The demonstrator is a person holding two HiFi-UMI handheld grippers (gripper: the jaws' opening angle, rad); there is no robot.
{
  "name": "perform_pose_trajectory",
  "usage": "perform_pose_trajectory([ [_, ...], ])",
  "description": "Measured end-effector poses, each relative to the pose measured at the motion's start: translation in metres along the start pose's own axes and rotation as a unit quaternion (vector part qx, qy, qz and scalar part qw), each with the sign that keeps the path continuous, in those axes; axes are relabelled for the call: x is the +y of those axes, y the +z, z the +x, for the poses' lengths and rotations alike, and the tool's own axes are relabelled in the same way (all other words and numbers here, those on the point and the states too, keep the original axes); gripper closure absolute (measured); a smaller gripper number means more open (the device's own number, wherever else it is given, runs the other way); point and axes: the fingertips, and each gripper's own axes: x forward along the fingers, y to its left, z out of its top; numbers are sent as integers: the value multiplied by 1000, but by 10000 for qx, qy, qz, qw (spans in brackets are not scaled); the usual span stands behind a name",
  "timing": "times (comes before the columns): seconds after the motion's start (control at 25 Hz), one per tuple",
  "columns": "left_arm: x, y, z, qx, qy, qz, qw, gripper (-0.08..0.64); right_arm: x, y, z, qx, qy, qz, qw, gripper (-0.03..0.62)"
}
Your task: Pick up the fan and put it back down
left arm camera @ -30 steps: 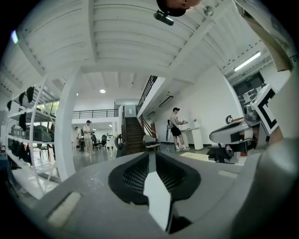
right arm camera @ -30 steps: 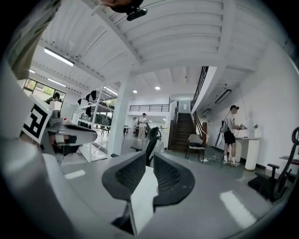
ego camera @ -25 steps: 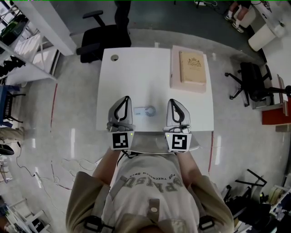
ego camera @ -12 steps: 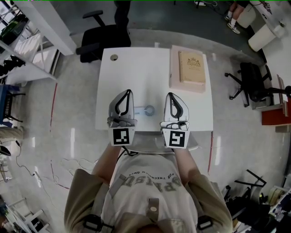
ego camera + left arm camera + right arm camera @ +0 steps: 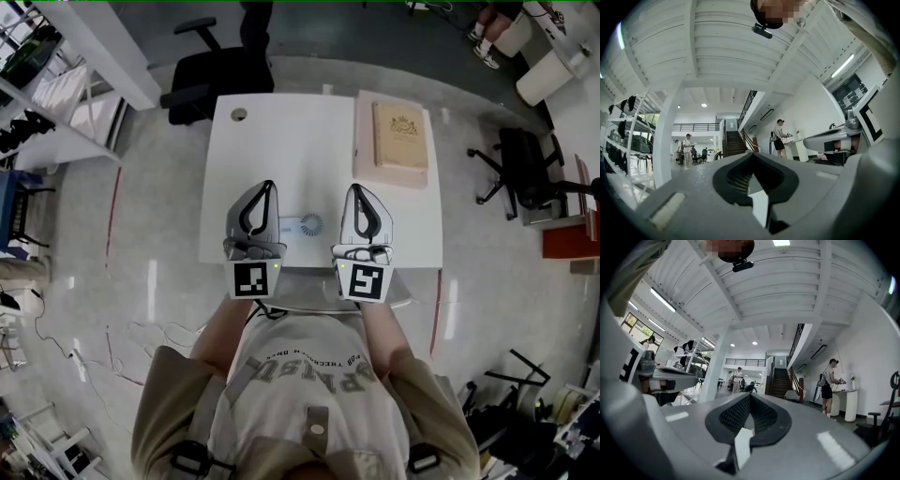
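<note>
A small white fan (image 5: pixel 302 224) lies flat on the white table (image 5: pixel 281 150), near its front edge. It sits between my two grippers in the head view. My left gripper (image 5: pixel 270 185) hovers just left of the fan, jaws shut and empty. At the fan's right my right gripper (image 5: pixel 354 187) is likewise shut with nothing in it. Both point forward and slightly upward. The left gripper view shows its shut gripper (image 5: pixel 751 154) against the hall, and the right gripper view its shut gripper (image 5: pixel 750 395); neither shows the fan.
A beige box with a tan book-like item (image 5: pixel 398 136) lies at the table's far right. A black office chair (image 5: pixel 220 80) stands behind the table, another chair (image 5: pixel 525 178) to the right. Shelving (image 5: pixel 56 84) is at the left.
Both grippers have risen a little and tilted upward; they stay shut. The fan has not moved on the table.
</note>
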Motion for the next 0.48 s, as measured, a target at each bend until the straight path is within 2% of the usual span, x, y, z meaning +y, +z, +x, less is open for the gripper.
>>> perform_pose_trajectory([
  [0.16,3,1,-1,-5,8,1,10000,548,3,-5,-2,119,9,3,9999,594],
  [0.48,10,-4,-5,85,-3,73,9999,549,8,1,1,22,94,-14,10000,594],
])
